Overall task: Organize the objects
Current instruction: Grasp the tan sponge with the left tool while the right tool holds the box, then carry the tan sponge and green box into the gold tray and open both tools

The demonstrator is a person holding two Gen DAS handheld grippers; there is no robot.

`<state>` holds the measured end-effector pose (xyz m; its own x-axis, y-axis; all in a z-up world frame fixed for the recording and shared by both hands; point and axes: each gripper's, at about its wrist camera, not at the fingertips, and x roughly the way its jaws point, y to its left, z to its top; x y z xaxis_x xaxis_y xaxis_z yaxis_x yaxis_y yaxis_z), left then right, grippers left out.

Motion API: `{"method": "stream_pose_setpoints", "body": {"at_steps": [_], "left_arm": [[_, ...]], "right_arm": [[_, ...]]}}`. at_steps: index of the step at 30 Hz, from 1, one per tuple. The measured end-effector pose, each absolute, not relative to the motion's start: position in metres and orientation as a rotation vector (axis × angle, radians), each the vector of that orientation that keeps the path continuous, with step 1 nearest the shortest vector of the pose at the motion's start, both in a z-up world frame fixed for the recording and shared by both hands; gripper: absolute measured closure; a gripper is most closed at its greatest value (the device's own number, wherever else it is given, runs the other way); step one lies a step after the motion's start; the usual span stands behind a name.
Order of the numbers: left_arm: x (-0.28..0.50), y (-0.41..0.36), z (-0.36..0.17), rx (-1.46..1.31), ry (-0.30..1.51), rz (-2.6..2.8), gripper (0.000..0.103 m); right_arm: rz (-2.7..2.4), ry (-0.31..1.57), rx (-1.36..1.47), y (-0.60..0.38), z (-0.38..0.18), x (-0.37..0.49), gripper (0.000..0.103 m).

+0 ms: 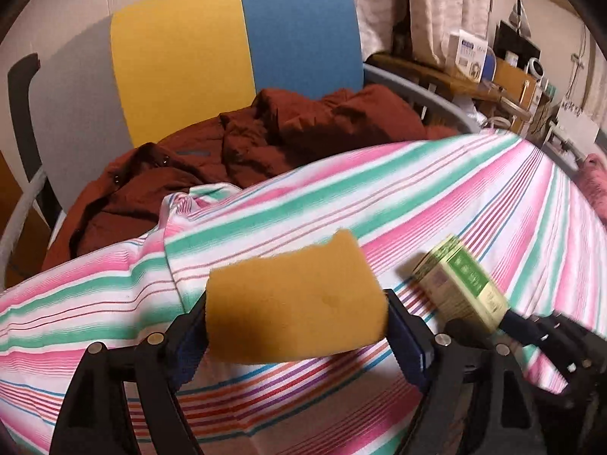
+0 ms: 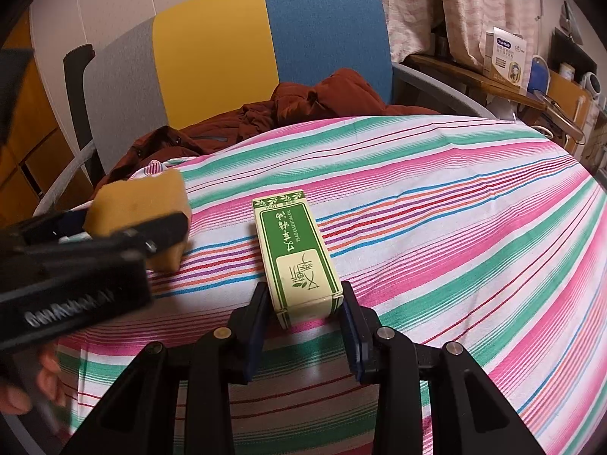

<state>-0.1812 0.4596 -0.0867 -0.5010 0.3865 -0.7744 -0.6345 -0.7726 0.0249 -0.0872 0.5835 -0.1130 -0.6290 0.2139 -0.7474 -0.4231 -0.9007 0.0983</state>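
My left gripper: jaws spread wide, clamped on either end of the yellow sponge, held just above the striped cloth. My right gripper: jaws narrow, pinching the near end of the green essential-oil box, which lies on the cloth ahead. Sponge sits left of the box, apart.

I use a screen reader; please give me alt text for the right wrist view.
The right gripper grips a green and cream box over a striped cloth. At left, the left gripper holds a yellow sponge; behind is a chair with a rust-red jacket.
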Motion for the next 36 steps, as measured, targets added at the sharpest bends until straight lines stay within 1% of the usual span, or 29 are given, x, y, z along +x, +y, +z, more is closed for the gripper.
{"method": "stream_pose_setpoints", "body": {"at_steps": [5,8,16,21,25,29,32,36], "left_arm": [[-0.177,0.45,-0.087,-1.013,0.356,2.278,0.027],[-0.173,0.443,-0.086,-0.996,0.336,2.293,0.03],[-0.132,0.426,-0.076,-0.871,0.397,2.314,0.031],[-0.111,0.409,-0.076,-0.903,0.386,2.304,0.032],[-0.088,0.39,-0.072,-0.92,0.341,2.277,0.032],[-0.066,0.369,-0.067,-0.949,0.252,2.239,0.032],[-0.049,0.352,-0.061,-0.964,0.185,2.225,0.032],[-0.03,0.335,-0.053,-0.947,0.16,2.212,0.032]], "right_arm": [[2.523,0.375,-1.107,0.583,-0.113,-0.087,0.067],[2.522,0.369,-1.107,0.583,-0.113,-0.087,0.067],[2.504,0.293,-1.052,0.577,-0.11,-0.083,0.068],[2.48,0.271,-0.949,0.577,-0.099,-0.071,0.068],[2.457,0.206,-0.961,0.568,-0.096,-0.07,0.068],[2.426,0.166,-1.012,0.561,-0.091,-0.061,0.068],[2.423,0.177,-1.046,0.556,-0.085,-0.047,0.068],[2.439,0.178,-1.064,0.545,-0.071,-0.022,0.068]]}}
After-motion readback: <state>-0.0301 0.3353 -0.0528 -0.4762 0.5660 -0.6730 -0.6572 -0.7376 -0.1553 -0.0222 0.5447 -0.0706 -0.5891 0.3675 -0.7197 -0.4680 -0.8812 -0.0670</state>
